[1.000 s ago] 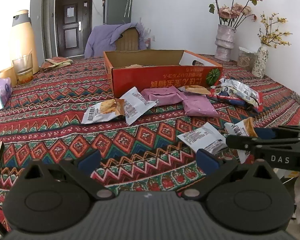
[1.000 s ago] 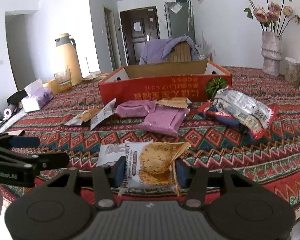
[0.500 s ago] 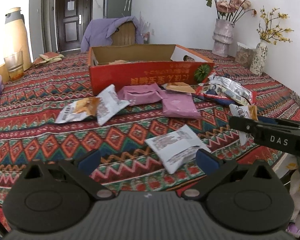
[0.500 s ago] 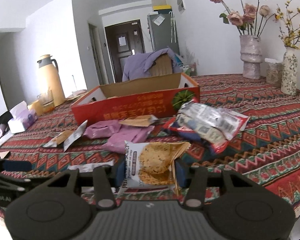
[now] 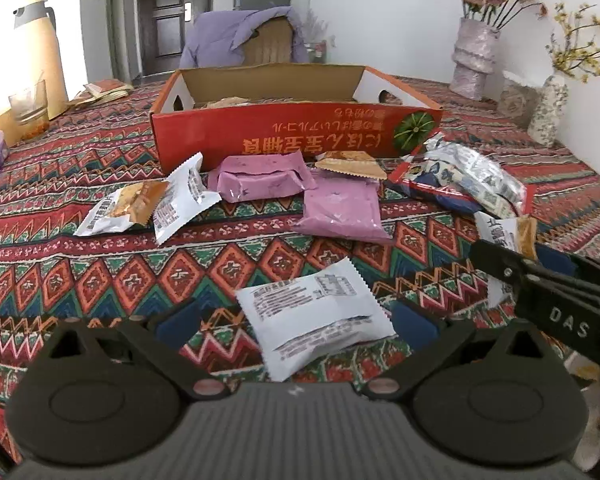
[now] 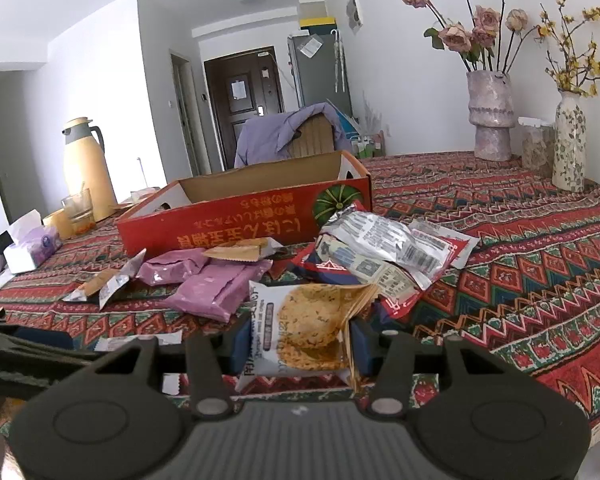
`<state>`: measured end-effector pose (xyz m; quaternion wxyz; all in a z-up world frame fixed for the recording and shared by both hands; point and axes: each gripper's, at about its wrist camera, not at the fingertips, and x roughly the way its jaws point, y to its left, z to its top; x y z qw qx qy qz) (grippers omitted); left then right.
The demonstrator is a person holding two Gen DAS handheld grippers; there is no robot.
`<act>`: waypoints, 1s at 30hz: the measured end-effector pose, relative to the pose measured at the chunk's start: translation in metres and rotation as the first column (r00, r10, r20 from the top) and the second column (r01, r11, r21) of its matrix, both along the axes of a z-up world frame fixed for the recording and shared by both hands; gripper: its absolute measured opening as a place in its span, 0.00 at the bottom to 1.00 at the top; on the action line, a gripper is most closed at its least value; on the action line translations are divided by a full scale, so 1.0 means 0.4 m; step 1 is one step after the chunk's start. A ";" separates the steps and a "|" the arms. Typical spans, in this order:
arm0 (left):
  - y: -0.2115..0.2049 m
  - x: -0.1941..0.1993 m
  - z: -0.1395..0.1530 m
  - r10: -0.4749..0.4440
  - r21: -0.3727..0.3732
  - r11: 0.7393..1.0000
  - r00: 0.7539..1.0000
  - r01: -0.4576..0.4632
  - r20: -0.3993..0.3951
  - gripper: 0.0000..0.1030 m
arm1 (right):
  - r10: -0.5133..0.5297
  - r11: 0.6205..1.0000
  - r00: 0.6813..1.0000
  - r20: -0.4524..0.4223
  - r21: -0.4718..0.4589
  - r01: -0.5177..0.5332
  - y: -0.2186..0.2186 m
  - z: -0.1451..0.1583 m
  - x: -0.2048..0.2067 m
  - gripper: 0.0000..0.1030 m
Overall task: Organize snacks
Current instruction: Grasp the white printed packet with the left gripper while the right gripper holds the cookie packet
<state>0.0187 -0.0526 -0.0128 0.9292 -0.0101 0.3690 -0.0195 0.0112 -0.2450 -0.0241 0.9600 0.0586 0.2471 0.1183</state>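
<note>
A cookie packet [image 6: 300, 332] is clamped upright in the right gripper [image 6: 300, 346], held off the desk [image 6: 520, 264]. The left gripper [image 5: 296, 320] is spread wide and grasps nothing — a white packet [image 5: 316, 312] lies between its fingers on the desk. The red box [image 5: 292, 136] sits at 12 o'clock, purple packs [image 5: 340, 208] before it.

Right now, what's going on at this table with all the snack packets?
A person is sorting snacks with two handheld grippers. The right gripper is shut on a cookie packet, held above the patterned tablecloth. The left gripper is open around a white packet lying print-side up. More packets lie loose before the red cardboard box.
</note>
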 end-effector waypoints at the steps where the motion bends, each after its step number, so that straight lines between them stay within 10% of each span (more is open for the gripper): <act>1: -0.006 0.005 -0.005 0.015 0.005 1.000 1.000 -0.015 -0.004 1.00 | 0.000 1.000 1.000 -0.001 0.002 0.000 -0.002 -0.002 0.001 0.48; 26: -0.054 -0.002 -0.069 0.080 0.040 0.996 0.994 -0.083 0.072 0.99 | 0.019 1.000 1.000 -0.017 0.006 -0.019 0.004 -0.012 0.001 0.48; 30: -0.056 -0.025 -0.063 0.059 0.037 0.997 0.994 -0.063 0.088 0.82 | 0.020 1.000 1.000 -0.017 0.008 -0.020 0.003 -0.014 -0.001 0.48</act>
